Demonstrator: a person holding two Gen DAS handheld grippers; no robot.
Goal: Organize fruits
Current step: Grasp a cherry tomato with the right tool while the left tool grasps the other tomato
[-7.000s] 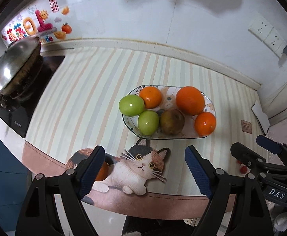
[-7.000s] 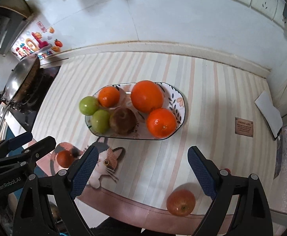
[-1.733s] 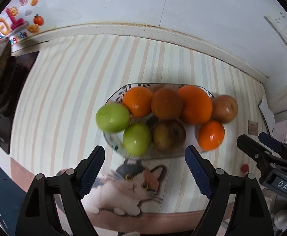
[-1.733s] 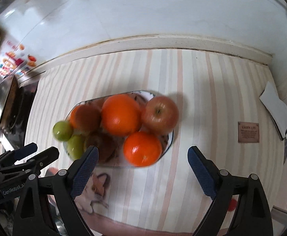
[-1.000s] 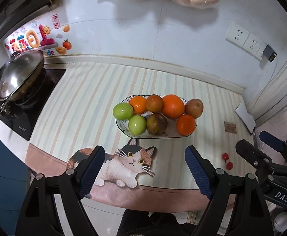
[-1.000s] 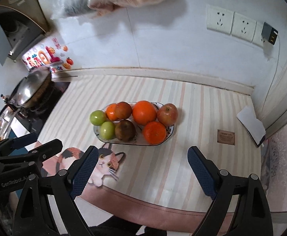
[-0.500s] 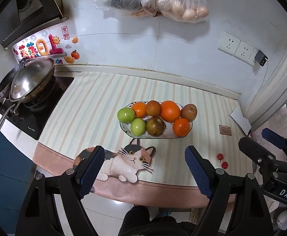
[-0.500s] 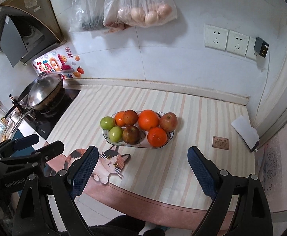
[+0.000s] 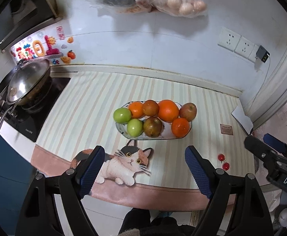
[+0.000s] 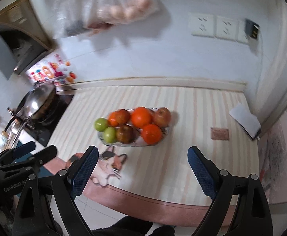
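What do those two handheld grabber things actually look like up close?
Each tool is a black plastic frame with two angled fingers tipped in dark blue ribbed pads, joined by small silver screws. The left tool and right tool look alike. Seen from the other's camera, the right one bears white "DAS" lettering; the left one's white marking is blurred. No cables visible.

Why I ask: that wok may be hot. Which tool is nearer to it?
Left. The left tool hangs off the counter's front edge on the wok's side of the plate; the right tool is beyond the plate's other end.
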